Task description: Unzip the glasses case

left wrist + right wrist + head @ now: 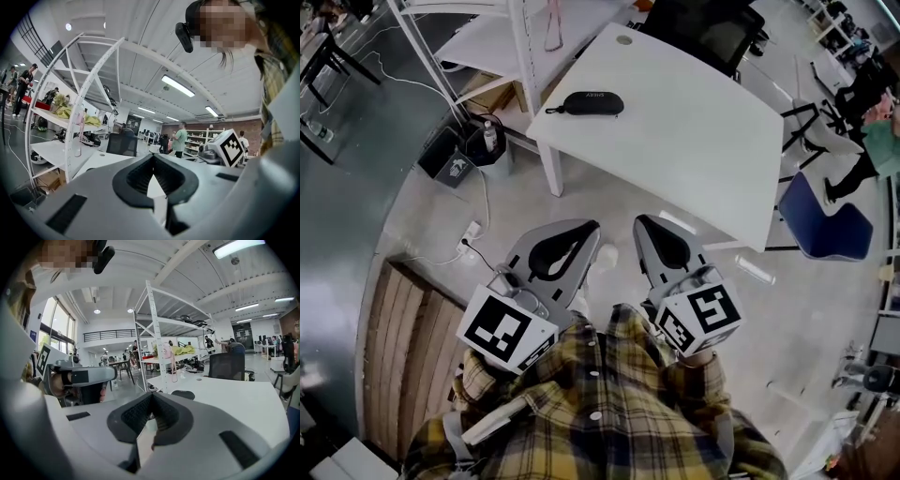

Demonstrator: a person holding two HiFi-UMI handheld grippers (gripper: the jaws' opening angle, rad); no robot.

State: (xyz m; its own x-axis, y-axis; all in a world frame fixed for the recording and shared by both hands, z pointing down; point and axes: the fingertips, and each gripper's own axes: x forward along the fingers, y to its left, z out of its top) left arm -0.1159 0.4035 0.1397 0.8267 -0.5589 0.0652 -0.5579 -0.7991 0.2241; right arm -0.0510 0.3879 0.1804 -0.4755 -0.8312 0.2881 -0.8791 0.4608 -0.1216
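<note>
Black glasses case point(593, 103) on a white surface point(694, 131). Grey left gripper point(592, 226) and right gripper point(640, 220), both patterned with black-and-white squares. Yellow plaid shirt point(600, 412).

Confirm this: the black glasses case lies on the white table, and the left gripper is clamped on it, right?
Not quite. The glasses case does lie on the white table, but untouched. The left gripper is shut on nothing, held apart from the case near the person's body, as the head view shows.

An open workshop-like lab: white metal racks point(174, 320), a white table point(675, 122), ceiling strip lights point(178, 86), office chairs point(227, 365).
</note>
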